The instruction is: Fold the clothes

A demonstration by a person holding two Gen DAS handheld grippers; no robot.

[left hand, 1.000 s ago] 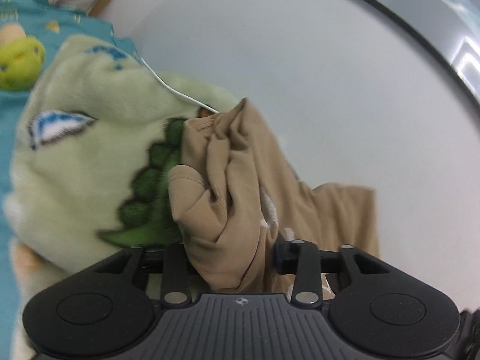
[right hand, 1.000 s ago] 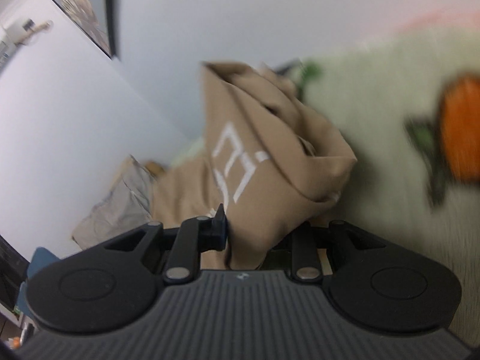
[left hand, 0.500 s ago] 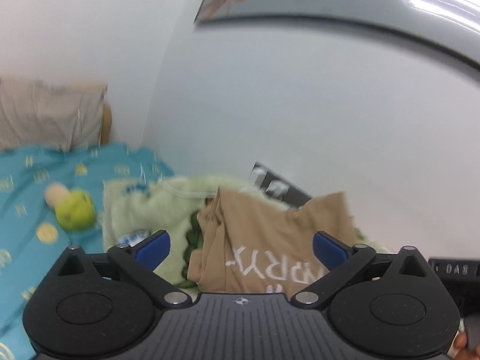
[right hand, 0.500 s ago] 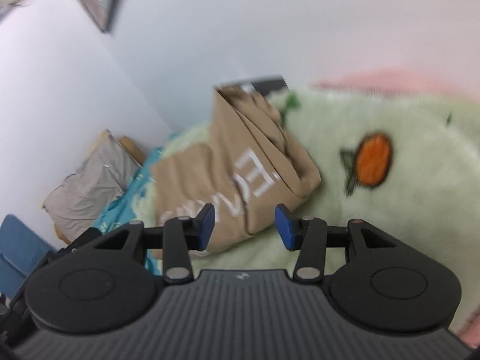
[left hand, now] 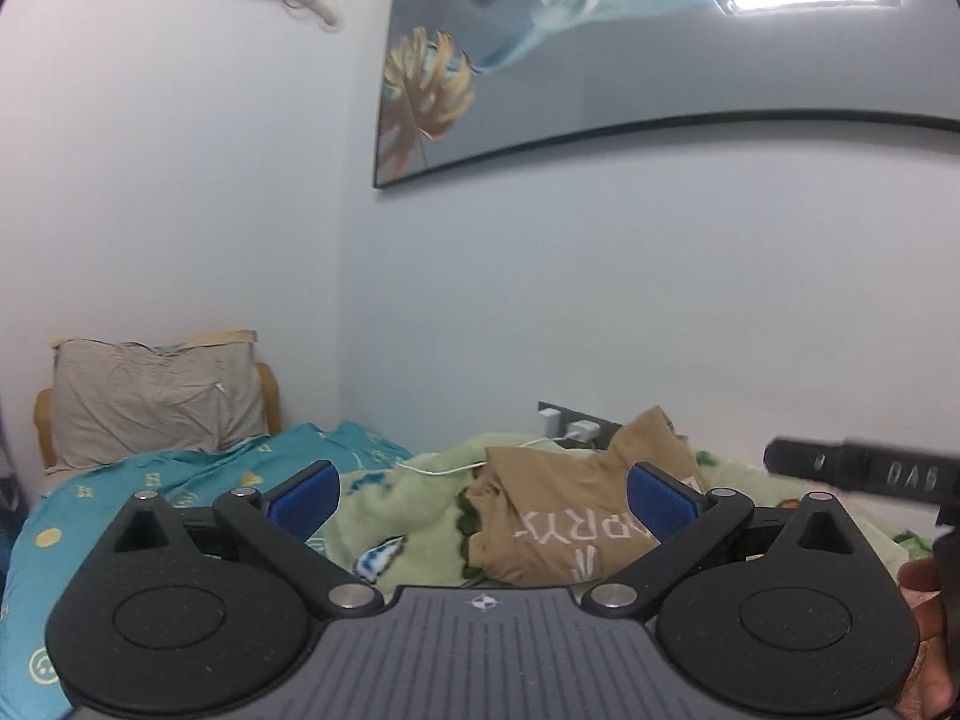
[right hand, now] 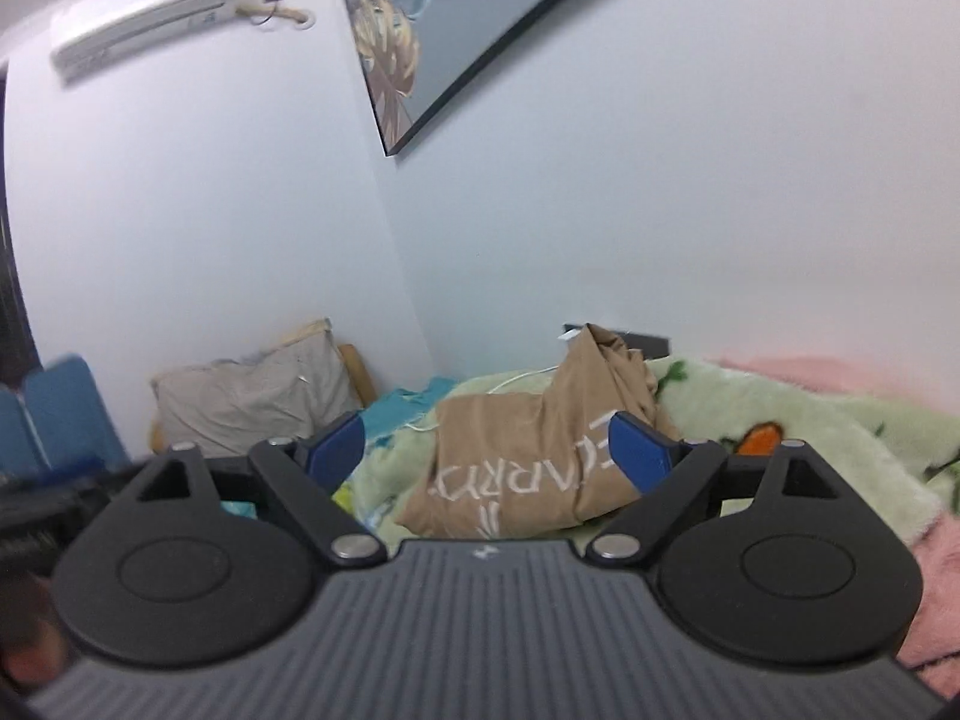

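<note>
Tan T-shirt [left hand: 570, 516] with white lettering lies loosely folded on the green fleece blanket [right hand: 780, 420], beyond both grippers. Left gripper [left hand: 483, 495] and right gripper [right hand: 486, 450] gape wide, holding nothing. Farther back, a grey pillow [left hand: 150, 402] leans against the wall.

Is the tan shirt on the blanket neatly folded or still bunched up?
Roughly folded, not neat. The tan shirt lies on the green blanket with one bunched end sticking up; both tongs are open and off it.
</note>
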